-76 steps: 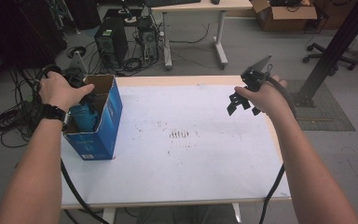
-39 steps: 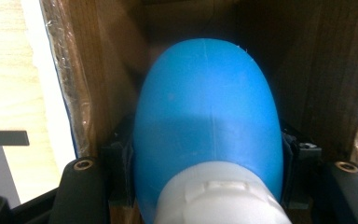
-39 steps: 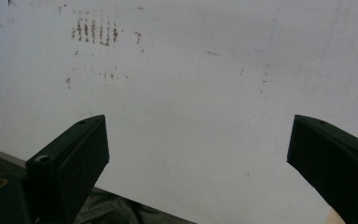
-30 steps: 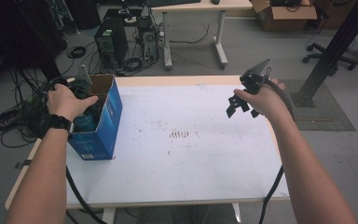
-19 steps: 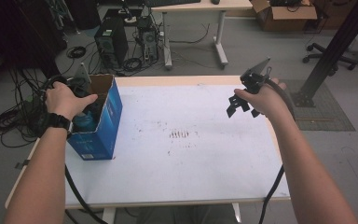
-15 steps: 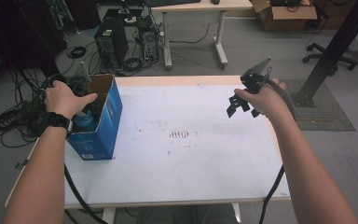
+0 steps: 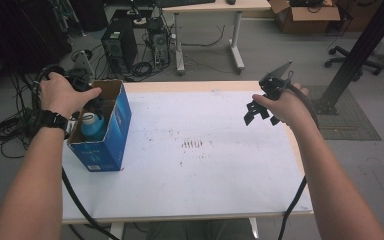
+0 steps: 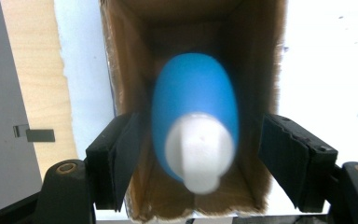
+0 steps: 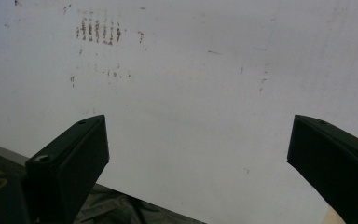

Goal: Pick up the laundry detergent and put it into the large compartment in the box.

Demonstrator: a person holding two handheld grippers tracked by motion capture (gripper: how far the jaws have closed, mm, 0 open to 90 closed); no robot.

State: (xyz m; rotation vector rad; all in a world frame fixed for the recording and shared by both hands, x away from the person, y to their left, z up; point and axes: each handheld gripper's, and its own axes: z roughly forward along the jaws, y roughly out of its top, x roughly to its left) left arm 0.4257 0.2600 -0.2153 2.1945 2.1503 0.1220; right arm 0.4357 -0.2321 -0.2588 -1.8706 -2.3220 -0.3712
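Bottle (image 8: 193,116) stands in box (image 7: 107,130) at frame left; left gripper (image 8: 205,154) above it, jaws just opening, clear of bottle. Right gripper (image 7: 260,107) at frame right, jaws wide, empty.

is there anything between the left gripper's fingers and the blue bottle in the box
Nothing visible. The blue bottle stands in the open-topped cardboard box, directly below the left gripper. Its fingers, just opening, flank the white cap with clear gaps.
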